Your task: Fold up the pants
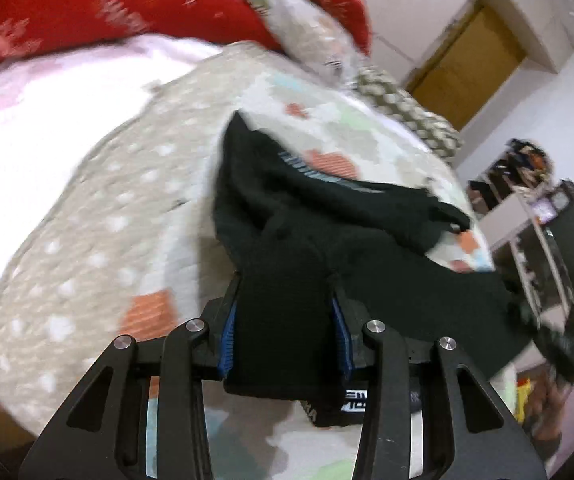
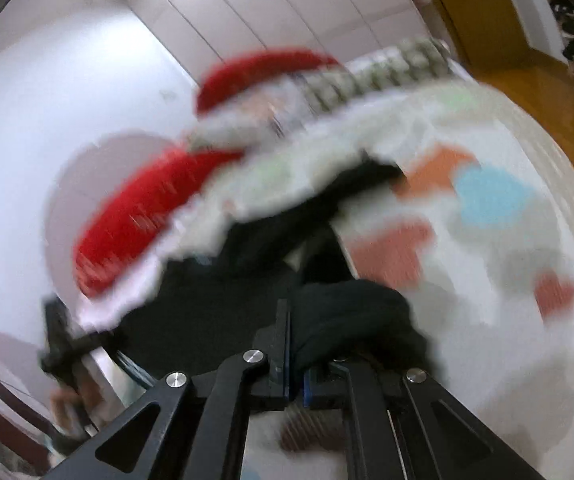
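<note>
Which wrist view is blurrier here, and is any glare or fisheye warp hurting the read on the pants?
Right wrist view: heavy motion smear; the black pants, red pillow and patterned bedspread lose their edges, only the right gripper is crisp; ceiling light glare at top. Left wrist view: milder blur; pants folds are readable in the left gripper; the doorway bows from fisheye warp, corners vignetted.

Black left gripper (image 1: 285,344) and right gripper (image 2: 296,376): triangular cut-outs in the angled linkage arms, round silver pivot screws, ribbed blue pads (image 1: 227,344) lining the fingers.
</note>
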Available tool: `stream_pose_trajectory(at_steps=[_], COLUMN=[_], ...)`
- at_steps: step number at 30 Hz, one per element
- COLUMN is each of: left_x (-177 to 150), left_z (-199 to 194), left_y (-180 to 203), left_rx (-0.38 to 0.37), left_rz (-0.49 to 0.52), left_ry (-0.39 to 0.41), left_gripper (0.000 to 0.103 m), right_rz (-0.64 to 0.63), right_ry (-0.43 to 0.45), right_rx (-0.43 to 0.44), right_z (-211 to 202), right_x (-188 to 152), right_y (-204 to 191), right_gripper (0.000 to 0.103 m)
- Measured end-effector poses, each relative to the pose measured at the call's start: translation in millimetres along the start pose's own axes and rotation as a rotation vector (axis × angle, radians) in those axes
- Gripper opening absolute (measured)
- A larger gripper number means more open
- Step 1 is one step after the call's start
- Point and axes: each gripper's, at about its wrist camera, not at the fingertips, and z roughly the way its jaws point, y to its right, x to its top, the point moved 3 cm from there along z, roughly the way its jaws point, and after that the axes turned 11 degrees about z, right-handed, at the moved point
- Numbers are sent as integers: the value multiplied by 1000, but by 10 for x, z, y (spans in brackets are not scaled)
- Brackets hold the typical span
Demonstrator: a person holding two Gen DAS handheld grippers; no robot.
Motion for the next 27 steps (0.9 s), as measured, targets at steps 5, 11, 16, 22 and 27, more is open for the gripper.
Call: stream_pose_trajectory(at_steps=[5, 11, 16, 22, 27], left_x=[-249, -298, -299, -321, -328], left_z=[282, 286, 295, 305, 301], left_y=[-148, -129, -147, -119, -101], left_rx=[38, 51, 55, 84, 94], left_rz=[-40, -46, -58, -53, -47], left_ry=[-79, -77, -88, -90, -93], left_gripper=[38, 38, 38, 38, 38], right_rz=[151, 193, 172, 35, -113], right_ry=[-100, 55, 158, -60, -178], right_rx=[-107, -163, -223, 41, 147], right_z=[-124, -528, -438, 187, 239], right_x=[-386, -117, 119, -298, -590], right_y=[586, 801, 821, -13, -525], right_gripper=[8, 25, 48, 48, 48])
